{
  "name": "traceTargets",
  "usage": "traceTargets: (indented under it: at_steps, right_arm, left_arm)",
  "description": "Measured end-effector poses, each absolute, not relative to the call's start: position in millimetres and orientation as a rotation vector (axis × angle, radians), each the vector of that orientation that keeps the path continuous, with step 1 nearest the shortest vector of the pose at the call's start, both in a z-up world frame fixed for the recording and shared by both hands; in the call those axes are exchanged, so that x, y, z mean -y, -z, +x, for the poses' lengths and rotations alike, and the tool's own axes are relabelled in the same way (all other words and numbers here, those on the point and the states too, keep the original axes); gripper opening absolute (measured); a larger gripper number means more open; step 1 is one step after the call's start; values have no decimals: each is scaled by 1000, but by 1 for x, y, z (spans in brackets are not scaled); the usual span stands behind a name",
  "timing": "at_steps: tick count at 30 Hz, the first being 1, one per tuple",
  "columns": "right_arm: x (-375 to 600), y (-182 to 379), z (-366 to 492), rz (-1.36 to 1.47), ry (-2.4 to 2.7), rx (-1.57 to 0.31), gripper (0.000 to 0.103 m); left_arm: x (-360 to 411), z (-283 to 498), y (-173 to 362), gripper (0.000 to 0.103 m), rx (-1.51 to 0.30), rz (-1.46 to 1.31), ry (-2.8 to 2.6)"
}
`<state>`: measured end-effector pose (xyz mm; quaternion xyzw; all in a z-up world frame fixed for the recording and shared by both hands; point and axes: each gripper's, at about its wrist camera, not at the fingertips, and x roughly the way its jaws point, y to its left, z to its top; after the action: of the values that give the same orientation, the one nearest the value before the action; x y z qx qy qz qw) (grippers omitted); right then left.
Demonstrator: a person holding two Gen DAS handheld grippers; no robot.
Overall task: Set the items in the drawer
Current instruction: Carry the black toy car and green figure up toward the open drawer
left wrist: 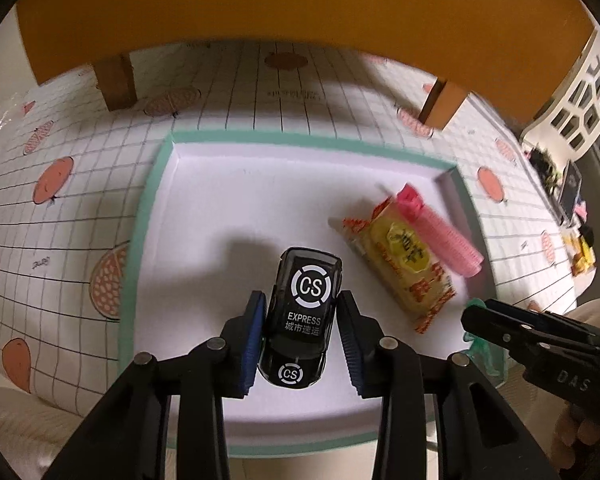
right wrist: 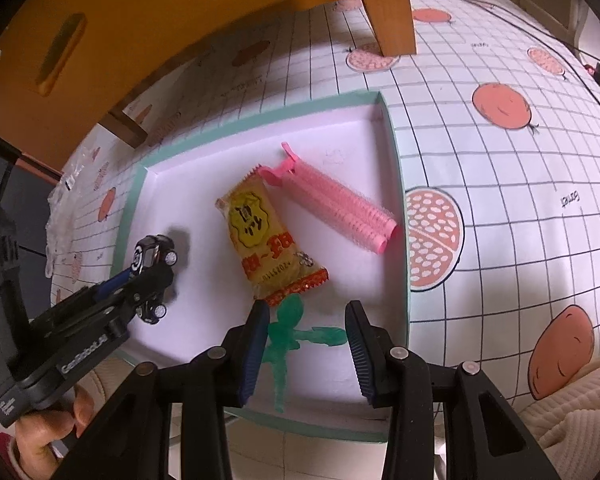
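We hold the glossy black toy car with the white "CS EXPRESS" lettering in the left hand-held gripper, whose blue pads pinch its two long sides just behind the roof, so the car sits squarely between the fingers with its nose pointing away from us and its tail back towards the wrist. It hangs over the left half of the shallow white drawer with the mint-green rim, which rests on the counter under a grid-and-fruit patterned cloth. To finish this step well, we judge that we should bring the car down level until its wheels meet the bare floor, keeping it left of the yellow crinkled snack packet and the pink ribbed hair roller, and only then spread the pads, so it does not roll. The right hand-held gripper hovers at the near right corner and, as far as we can tell, nips the translucent green plastic figure across its body and outstretched arm, just near of the packet's red end
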<state>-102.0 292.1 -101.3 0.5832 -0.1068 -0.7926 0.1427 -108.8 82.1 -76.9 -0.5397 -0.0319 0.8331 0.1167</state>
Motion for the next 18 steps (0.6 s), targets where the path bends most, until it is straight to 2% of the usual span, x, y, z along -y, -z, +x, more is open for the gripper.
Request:
traceTargets:
  at_steps: [7,18]
  right_arm:
    - [-292,48,-102,1497,2342,366,42]
    - [-292,-82,-115,1131,2455,402,42]
  left_arm:
    - [-76,-105,16,37,157,-1400,-2510]
    - [-62,-122,-109,35,237,-1050,-2618]
